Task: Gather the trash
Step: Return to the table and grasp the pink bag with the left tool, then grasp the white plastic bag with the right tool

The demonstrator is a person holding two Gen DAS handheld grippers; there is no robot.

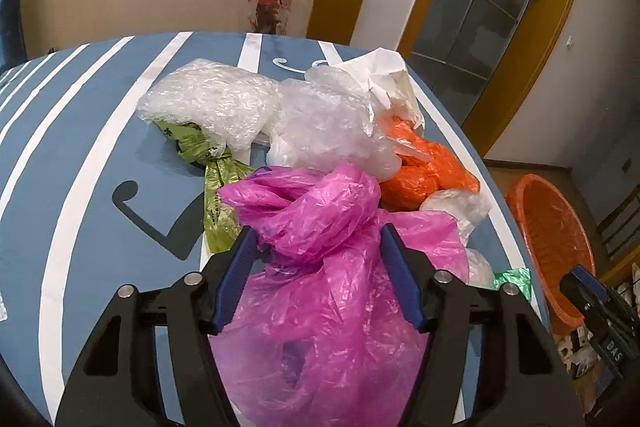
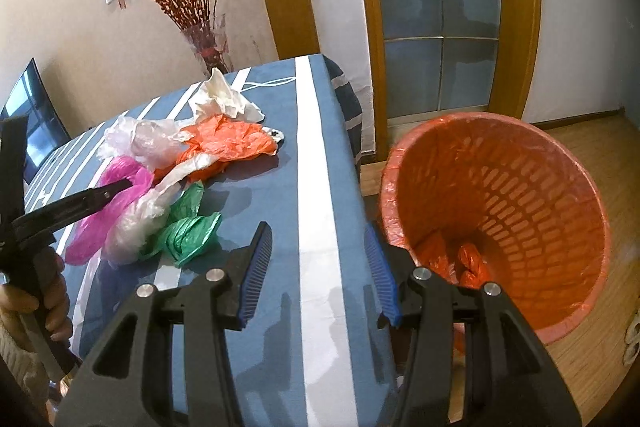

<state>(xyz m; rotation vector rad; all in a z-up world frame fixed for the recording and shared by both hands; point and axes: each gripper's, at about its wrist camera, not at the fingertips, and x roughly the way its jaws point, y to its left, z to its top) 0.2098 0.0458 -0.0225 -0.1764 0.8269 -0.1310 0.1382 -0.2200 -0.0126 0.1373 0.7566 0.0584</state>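
A crumpled pink plastic bag point(image 1: 320, 267) lies on the blue striped tablecloth point(image 1: 100, 147). My left gripper point(image 1: 318, 229) stands astride it, jaws open, the bag filling the gap between the blue pads point(image 1: 236, 279). Behind it lie clear plastic bags point(image 1: 328, 123), bubble wrap point(image 1: 208, 103), an olive green bag point(image 1: 212, 179), an orange bag point(image 1: 428, 167) and white paper point(image 1: 384, 75). In the right wrist view my right gripper point(image 2: 316, 231) is open and empty over the table's right edge, beside the orange bin point(image 2: 540, 207). The left gripper's finger point(image 2: 108, 193) rests on the pink bag point(image 2: 120, 195).
The orange-lined bin point(image 1: 552, 227) stands on the wooden floor right of the table, with crumpled orange plastic point(image 2: 468, 259) at its bottom. A bright green bag point(image 2: 192, 235) lies near the table's front. A vase of red twigs point(image 2: 204, 43) stands behind. A hand point(image 2: 52, 299) holds the left gripper's handle.
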